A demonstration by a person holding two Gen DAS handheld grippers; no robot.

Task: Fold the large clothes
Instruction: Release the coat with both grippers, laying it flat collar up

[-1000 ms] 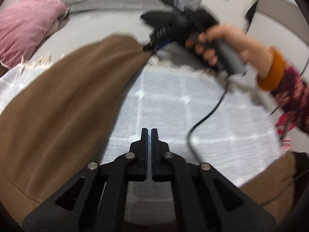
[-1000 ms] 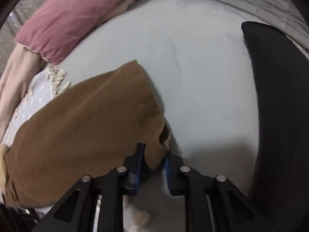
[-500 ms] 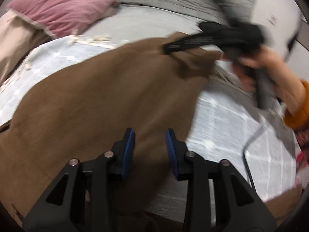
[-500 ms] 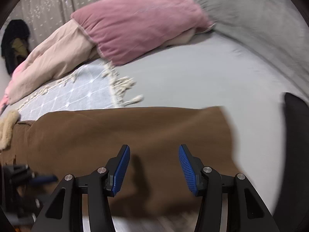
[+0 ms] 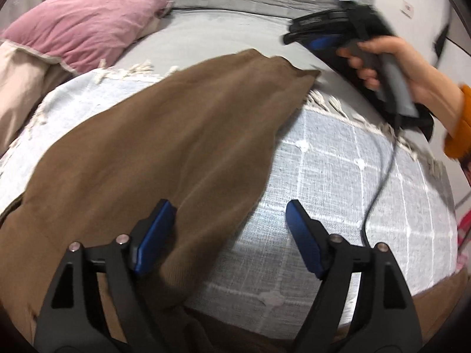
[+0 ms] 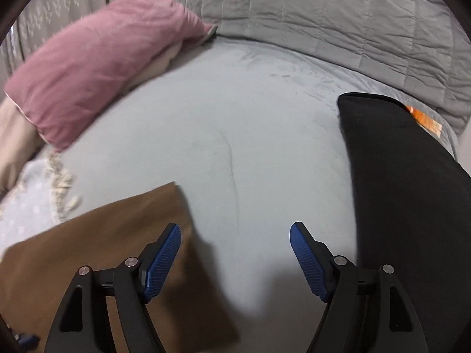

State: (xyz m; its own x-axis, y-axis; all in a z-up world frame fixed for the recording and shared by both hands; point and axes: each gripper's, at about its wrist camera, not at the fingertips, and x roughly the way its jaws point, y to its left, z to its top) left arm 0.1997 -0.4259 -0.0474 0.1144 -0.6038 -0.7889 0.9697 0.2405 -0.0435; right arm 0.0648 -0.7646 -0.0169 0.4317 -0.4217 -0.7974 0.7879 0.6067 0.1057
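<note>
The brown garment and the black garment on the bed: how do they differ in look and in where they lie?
The brown garment lies partly on the checked white throw, while the black garment lies on the grey sheet beside the quilted headboard. The brown garment lies close below both open hand-held grippers, while the black one lies off to the side of the right hand-held gripper. An orange tag shows at the black one's edge; the brown one shows none. Both lie flat.

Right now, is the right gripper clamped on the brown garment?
No, the right gripper is open with nothing between its pads, and the brown garment lies flat beside it.
</note>
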